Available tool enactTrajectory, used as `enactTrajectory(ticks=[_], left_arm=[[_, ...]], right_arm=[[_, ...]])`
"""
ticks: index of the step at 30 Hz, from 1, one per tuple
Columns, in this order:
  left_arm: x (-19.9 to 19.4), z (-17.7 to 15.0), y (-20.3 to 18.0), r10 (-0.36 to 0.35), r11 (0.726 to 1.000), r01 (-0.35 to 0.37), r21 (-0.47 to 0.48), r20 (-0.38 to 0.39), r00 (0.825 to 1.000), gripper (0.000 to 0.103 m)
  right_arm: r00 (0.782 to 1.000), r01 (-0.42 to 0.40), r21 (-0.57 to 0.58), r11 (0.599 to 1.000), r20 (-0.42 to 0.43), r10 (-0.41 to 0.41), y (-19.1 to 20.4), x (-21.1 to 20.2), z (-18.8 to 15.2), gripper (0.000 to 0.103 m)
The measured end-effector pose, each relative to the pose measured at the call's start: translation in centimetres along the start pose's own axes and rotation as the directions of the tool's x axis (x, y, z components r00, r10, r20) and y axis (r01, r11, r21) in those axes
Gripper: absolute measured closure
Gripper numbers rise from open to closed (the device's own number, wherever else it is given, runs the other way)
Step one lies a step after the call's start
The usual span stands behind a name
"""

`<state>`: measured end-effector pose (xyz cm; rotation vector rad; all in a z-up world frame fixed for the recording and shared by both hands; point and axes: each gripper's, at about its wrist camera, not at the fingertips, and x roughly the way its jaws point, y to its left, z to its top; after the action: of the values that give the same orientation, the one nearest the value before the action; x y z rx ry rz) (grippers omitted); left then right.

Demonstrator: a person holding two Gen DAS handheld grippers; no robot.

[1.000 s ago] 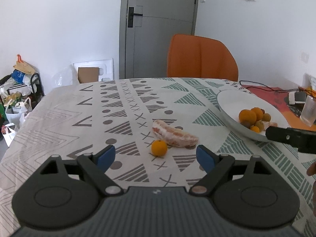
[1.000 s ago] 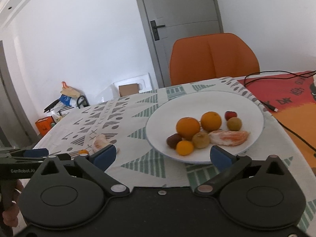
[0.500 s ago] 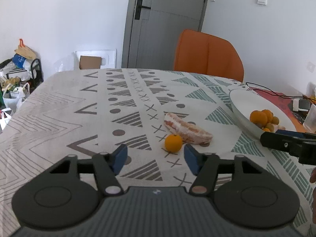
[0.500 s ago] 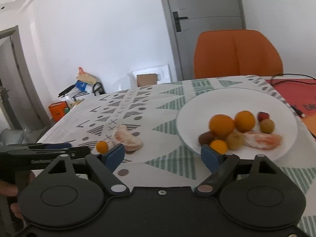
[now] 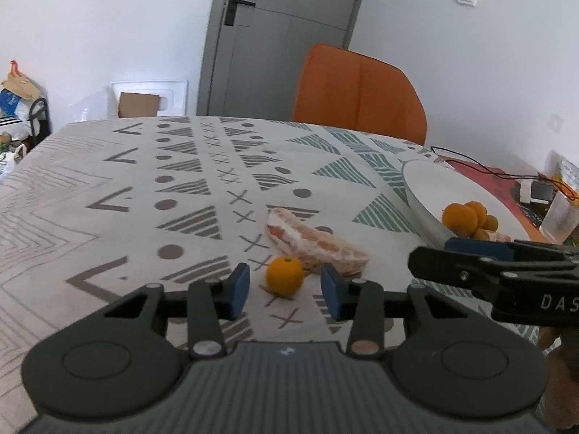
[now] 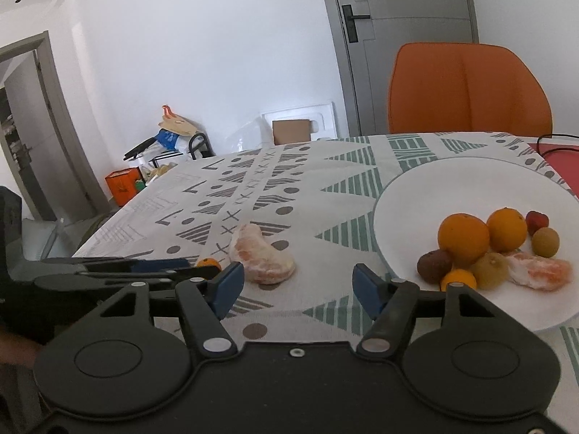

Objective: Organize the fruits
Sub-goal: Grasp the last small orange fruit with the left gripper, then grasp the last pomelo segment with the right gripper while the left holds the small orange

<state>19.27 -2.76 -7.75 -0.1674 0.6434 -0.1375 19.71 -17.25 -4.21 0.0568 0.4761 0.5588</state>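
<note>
A small orange fruit [image 5: 284, 275] sits on the patterned tablecloth, just beyond and between the blue pads of my left gripper [image 5: 286, 291]. Its jaws are closing and stand apart from the fruit. Right behind it lies a peeled citrus piece [image 5: 318, 246], also seen in the right wrist view as the peeled citrus piece [image 6: 262, 255]. My right gripper [image 6: 295, 285] hovers near that piece with jaws closing and nothing between them. The white plate [image 6: 452, 184] at the right holds several fruits, among them a large orange [image 6: 463, 237].
An orange chair [image 5: 358, 90] stands at the table's far edge before a grey door [image 5: 282, 36]. A black cable [image 5: 470, 166], a red mat and a clear cup [image 5: 559, 218] lie beyond the plate. Bags and boxes clutter the floor at the left.
Both grippers' jaws have narrowed. The left gripper has come closer to the small orange fruit. The right gripper has swung left from the plate toward the peeled piece.
</note>
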Motion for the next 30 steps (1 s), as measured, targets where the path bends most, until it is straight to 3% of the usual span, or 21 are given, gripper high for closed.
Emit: enactTrajectory(ticks=[1,3,11,21,30], left_arm=[[0.3,0.0,-0.1,0.0,1.0,0.0,0.006,-0.004,1.0,0.073],[0.7,0.0,-0.2,0.015,1.0,-0.015,0.014,-0.003,1.0,0.081],[-0.1,0.4,1.2,0.019,0.999,-0.019,-0.03,-0.005,1.0,0.081],[-1.9,0.7,3.6,0.089,0.993,-0.087,-0.075,0.019,0.996,0.081],[-3.1,0.9,4.6,0.136,0.986,-0.132,-0.102,0.033,0.99,0.081]], right_arm=[[1.0,0.001,0.001,1.0,-0.001,-0.001,0.0,0.1,0.0,0.037],[1.0,0.002,0.002,1.0,-0.005,-0.002,0.0,0.4,0.1,0.037],[1.0,-0.017,-0.02,1.0,-0.019,0.016,0.6,1.9,0.3,0.037],[0.998,-0.049,-0.051,0.997,-0.044,0.047,2.5,4.1,1.0,0.036],[0.998,-0.027,-0.073,0.997,-0.066,0.022,3.2,6.0,1.6,0.034]])
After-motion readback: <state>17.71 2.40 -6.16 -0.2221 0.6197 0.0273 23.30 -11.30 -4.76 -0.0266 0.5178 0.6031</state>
